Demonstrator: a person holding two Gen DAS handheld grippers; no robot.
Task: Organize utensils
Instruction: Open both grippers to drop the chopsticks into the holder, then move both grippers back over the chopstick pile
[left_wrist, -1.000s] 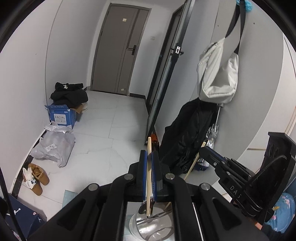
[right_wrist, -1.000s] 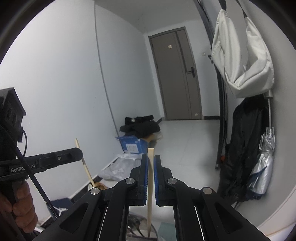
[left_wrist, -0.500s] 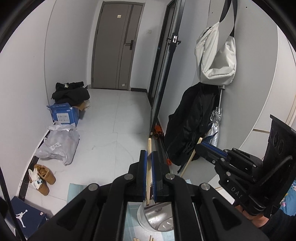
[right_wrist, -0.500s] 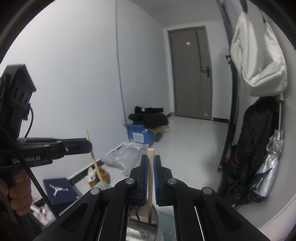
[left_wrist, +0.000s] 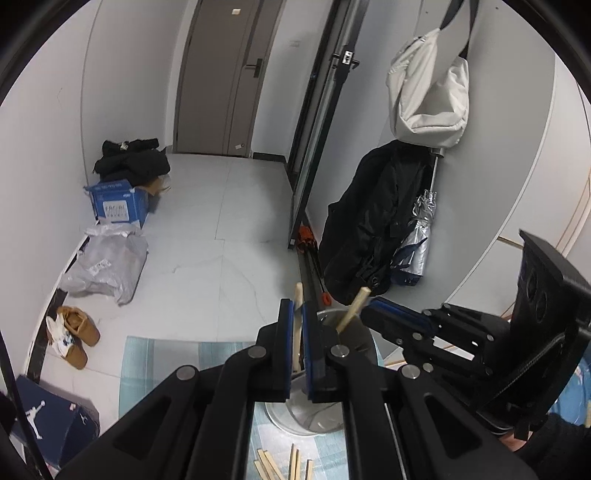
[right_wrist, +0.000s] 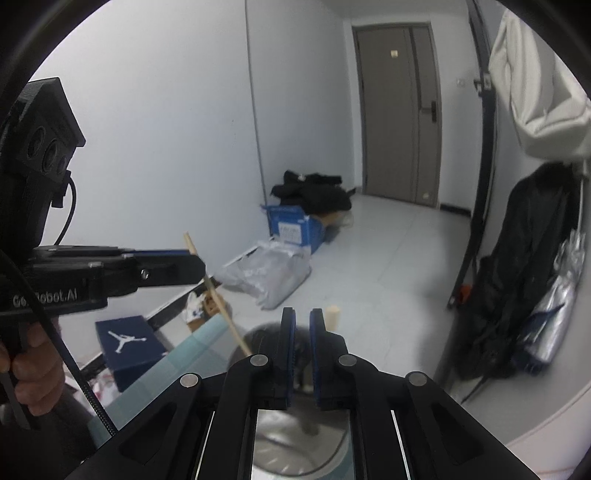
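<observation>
My left gripper (left_wrist: 296, 311) is shut on a pale wooden chopstick (left_wrist: 297, 293) that stands upright, its lower end inside the steel cup (left_wrist: 308, 421). From the right wrist view the same gripper (right_wrist: 195, 263) holds this chopstick (right_wrist: 218, 295) slanting down to the cup's rim. My right gripper (right_wrist: 303, 318) hangs right over the cup (right_wrist: 295, 454); its jaws are opening and nothing is between them. A second chopstick (right_wrist: 333, 316) leans in the cup just outside the right finger, and its tip (left_wrist: 355, 309) pokes up beside the right gripper (left_wrist: 375, 308).
The cup stands on a teal mat (left_wrist: 166, 356). Several loose chopsticks (left_wrist: 291, 461) lie on the mat near me. Below on the floor are a blue shoe box (left_wrist: 44, 417), shoes (left_wrist: 75, 330) and a grey bag (left_wrist: 107, 264). A black coat (left_wrist: 369, 229) hangs at right.
Both grippers have sunk toward the cup. The right jaws have parted and its chopstick has slipped out to lean in the cup. The left still grips its chopstick.
</observation>
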